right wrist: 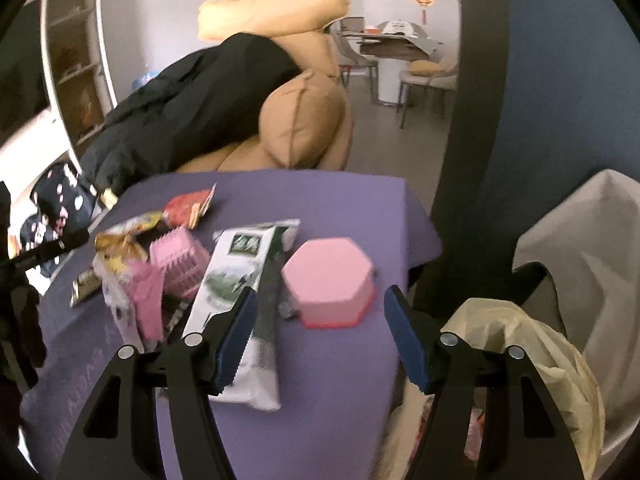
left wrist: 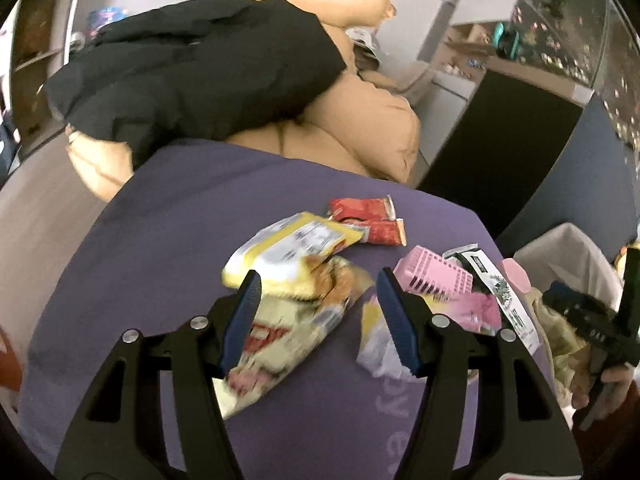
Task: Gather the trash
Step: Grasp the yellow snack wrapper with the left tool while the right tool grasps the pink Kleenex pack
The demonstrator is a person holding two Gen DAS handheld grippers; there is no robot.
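Here, a purple mat (right wrist: 340,208) holds scattered snack wrappers beside a lined trash bag (right wrist: 532,344) at its right edge; the white-and-green packet (right wrist: 236,276) looks light, crinkly and slippery, best pinched at a flat sealed end; the right gripper (right wrist: 320,332) hangs wide and empty; the left gripper (left wrist: 316,316) stands part-open over a yellow wrapper (left wrist: 296,312), gripping nothing.

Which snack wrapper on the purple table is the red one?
The red wrapper lies farthest back on the purple table, behind the yellow wrapper. The white and green wrapper near the pink box has no red.
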